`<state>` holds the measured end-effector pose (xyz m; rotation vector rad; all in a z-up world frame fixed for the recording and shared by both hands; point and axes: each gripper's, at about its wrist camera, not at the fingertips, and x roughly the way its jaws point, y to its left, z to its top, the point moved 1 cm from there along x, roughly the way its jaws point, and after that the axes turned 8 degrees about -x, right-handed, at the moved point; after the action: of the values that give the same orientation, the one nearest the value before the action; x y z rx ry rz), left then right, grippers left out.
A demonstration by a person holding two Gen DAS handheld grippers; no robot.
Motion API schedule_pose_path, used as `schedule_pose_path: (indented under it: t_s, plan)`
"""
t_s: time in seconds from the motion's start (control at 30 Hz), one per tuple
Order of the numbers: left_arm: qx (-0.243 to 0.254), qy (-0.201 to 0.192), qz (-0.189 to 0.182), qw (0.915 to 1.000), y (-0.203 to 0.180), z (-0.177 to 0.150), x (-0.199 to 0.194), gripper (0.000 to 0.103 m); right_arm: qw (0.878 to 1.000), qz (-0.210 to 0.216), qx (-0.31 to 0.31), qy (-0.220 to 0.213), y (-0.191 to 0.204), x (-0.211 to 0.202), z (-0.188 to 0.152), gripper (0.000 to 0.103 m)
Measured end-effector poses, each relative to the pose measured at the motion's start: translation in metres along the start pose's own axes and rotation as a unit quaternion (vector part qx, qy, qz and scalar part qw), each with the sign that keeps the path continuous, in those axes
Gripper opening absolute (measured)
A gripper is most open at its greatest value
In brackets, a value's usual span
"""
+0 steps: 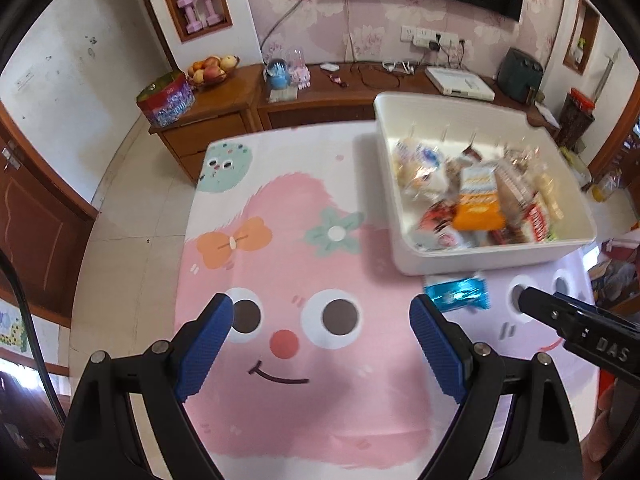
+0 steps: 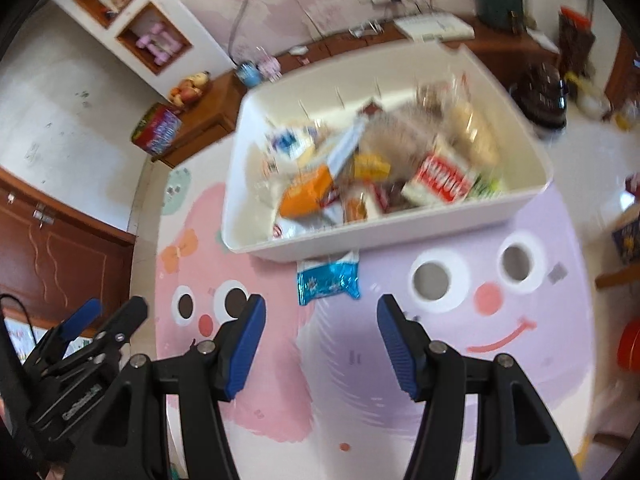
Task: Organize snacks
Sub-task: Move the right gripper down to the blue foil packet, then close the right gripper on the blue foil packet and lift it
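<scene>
A: Reaching for the blue packet (image 2: 328,280), which lies on the tabletop (image 2: 360,380) touching the bin (image 2: 256,240), the right claw (image 2: 322,340) gapes empty; its pads could skid the foil under the bin wall.

B: Left claw (image 1: 322,344) also wide, empty. Bin snacks (image 2: 360,172) are blurred; labels unreadable, the packet's far edge hidden.

Wooden sideboard (image 1: 224,108) stands against floral wallpaper (image 1: 288,8), tiled floor (image 1: 132,216).
</scene>
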<state>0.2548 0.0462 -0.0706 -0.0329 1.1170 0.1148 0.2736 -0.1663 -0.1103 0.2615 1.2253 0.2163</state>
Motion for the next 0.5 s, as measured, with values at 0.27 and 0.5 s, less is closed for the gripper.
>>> schedule_pose_path:
  t_s: [0.27,0.5]
  plan:
    - [0.025,0.061,-0.013,0.9978,0.017,-0.007,0.066,0.089,0.999,-0.035,-0.011,0.006,0.012,0.073,0.001,0.059]
    - [0.028,0.085,-0.025,0.9957,0.026,-0.008,0.094,0.089,0.996,-0.052,-0.063,0.034,0.021,0.114,0.005,0.059]
